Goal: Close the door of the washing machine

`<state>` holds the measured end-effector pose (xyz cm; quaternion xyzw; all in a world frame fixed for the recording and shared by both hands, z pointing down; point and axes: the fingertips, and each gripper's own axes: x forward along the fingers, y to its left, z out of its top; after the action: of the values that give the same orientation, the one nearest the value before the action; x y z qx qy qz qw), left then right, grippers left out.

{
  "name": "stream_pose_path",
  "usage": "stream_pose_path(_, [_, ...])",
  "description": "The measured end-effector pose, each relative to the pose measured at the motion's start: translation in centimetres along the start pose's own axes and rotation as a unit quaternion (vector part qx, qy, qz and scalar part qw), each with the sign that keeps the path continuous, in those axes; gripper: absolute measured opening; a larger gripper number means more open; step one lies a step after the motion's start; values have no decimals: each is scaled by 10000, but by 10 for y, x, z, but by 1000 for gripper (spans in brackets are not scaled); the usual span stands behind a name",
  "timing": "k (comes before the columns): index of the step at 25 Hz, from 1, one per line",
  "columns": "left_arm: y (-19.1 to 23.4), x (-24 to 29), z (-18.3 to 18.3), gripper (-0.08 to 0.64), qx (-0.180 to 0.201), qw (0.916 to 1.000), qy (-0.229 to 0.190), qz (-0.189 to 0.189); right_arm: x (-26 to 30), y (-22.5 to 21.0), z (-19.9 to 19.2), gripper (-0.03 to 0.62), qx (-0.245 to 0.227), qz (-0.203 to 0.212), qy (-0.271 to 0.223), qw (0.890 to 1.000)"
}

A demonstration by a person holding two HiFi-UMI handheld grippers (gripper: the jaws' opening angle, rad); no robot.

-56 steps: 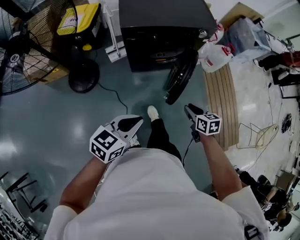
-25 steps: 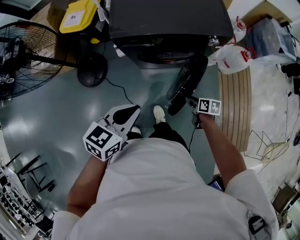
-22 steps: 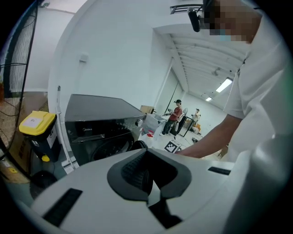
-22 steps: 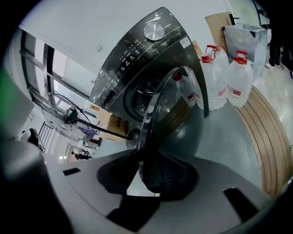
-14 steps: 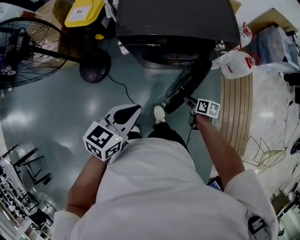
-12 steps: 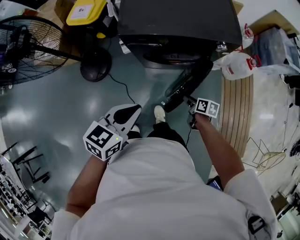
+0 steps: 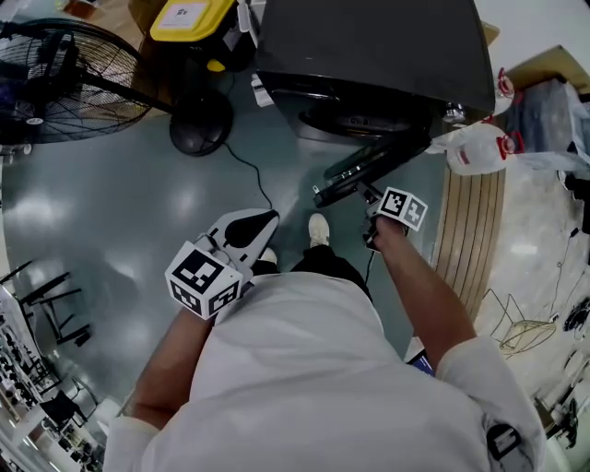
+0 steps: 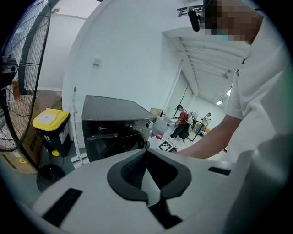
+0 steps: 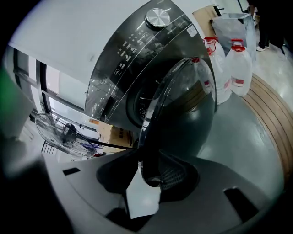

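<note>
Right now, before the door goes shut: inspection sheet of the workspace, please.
Surface: glossy grey floor.
Job's things: washing machine, drum opening exposed; door ajar, not shut.
Clutter: fan, yellow-lidded bin, two red-capped jugs, slatted wooden board.
Grippers: right gripper jaws closed on the door's edge; left gripper jaws shut, empty, held back from the machine.
Cables: black cable across the floor from near the fan's base.
Surroundings: people at the room's far end; metal racks at the left.
</note>
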<state>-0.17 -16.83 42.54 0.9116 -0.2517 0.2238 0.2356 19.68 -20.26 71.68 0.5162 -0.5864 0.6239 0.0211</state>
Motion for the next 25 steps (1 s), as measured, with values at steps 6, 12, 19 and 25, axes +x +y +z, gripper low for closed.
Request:
stream_pose_path(6, [15,-5,4,17,-64,9999,-35,149,23,19,16,146,285,91,-149,9994])
stream_pose_path(12, [28,-10,10,17,-108,9994,-108,296,45,35,32,144,523,133,-256,9982])
stream_pose_path(19, [42,-15,14,17,-177,9986,-144,481,66,50,55,141,630,233,-355,9971])
stream_pose_path(25, [51,-16,16,17,-240,9980,-150,571,83,59,73,140,639,252,-419,9968])
